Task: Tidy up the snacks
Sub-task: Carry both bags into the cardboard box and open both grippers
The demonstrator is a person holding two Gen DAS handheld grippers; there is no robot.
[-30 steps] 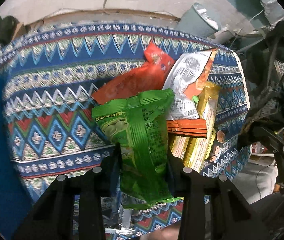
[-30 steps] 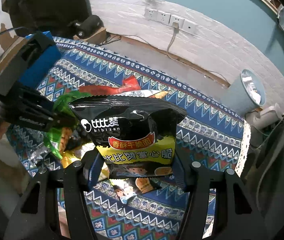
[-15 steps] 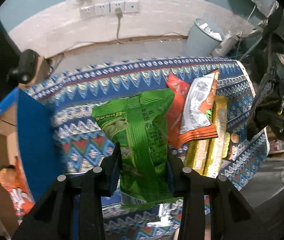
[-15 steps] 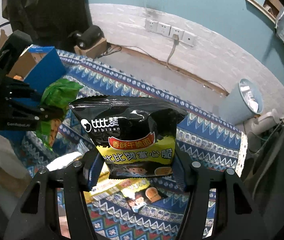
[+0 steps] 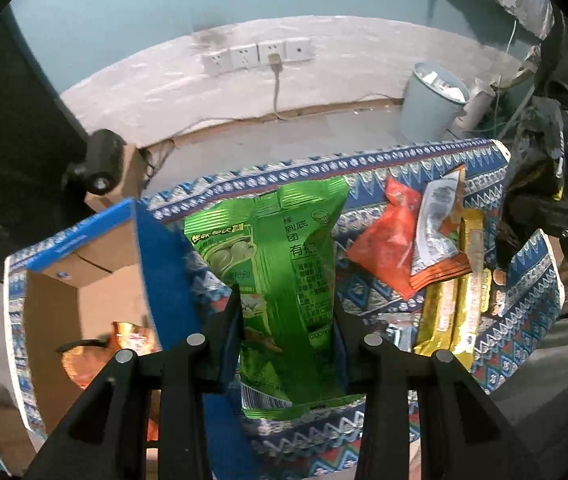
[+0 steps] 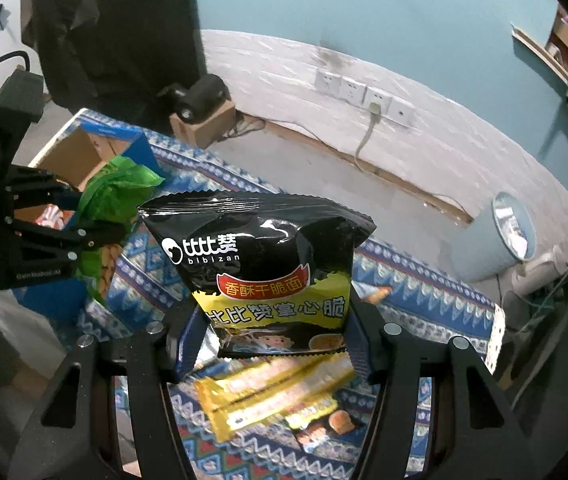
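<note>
My left gripper (image 5: 288, 320) is shut on a green snack bag (image 5: 284, 264) and holds it above the table, just right of an open blue cardboard box (image 5: 164, 264). An orange packet (image 5: 124, 338) lies inside the box. My right gripper (image 6: 272, 332) is shut on a black and yellow noodle snack bag (image 6: 264, 264), held in the air. In the right wrist view the left gripper (image 6: 96, 236) with the green bag (image 6: 116, 188) hangs by the box (image 6: 84, 152). Red (image 5: 388, 236), white-orange (image 5: 436, 228) and gold packets (image 5: 456, 308) lie on the table.
The table has a blue patterned cloth (image 5: 364, 168). Gold packets (image 6: 272, 392) lie under the right gripper. A grey bin (image 5: 432, 104) stands on the floor behind the table. A black camera on a small box (image 5: 100, 160) stands beyond the far left corner.
My left gripper has swung left with the green bag, bringing the blue box into view. My right gripper has lifted and tilted up with the black bag.
</note>
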